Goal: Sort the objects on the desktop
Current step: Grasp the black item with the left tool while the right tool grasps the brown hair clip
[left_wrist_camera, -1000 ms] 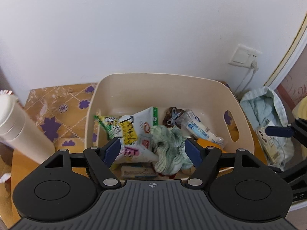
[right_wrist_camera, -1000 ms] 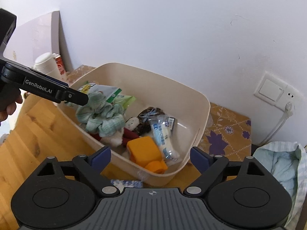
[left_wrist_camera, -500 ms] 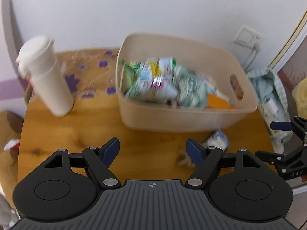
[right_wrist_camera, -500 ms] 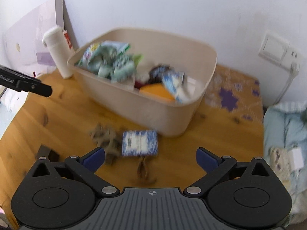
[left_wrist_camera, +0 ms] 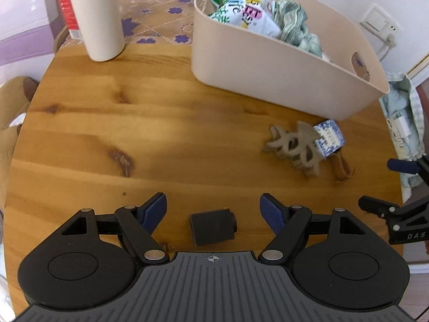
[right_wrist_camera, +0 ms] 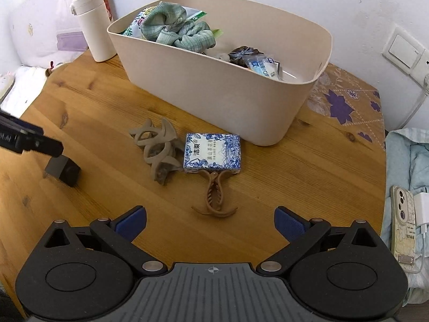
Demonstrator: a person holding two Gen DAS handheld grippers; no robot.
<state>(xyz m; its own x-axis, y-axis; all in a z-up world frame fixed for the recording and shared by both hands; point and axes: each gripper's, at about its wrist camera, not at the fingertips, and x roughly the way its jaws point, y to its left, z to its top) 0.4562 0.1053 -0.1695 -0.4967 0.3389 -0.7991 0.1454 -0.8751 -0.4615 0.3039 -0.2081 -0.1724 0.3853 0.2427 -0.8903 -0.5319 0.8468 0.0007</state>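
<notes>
Left gripper (left_wrist_camera: 213, 209) tilted down, jaws apart, straddling black block (left_wrist_camera: 213, 226)

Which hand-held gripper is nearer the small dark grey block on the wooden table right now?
Left. The left hand-held gripper hangs right over the small dark grey block, jaws open. The right hand-held gripper is off to its side, over the brown hair claw.
</notes>
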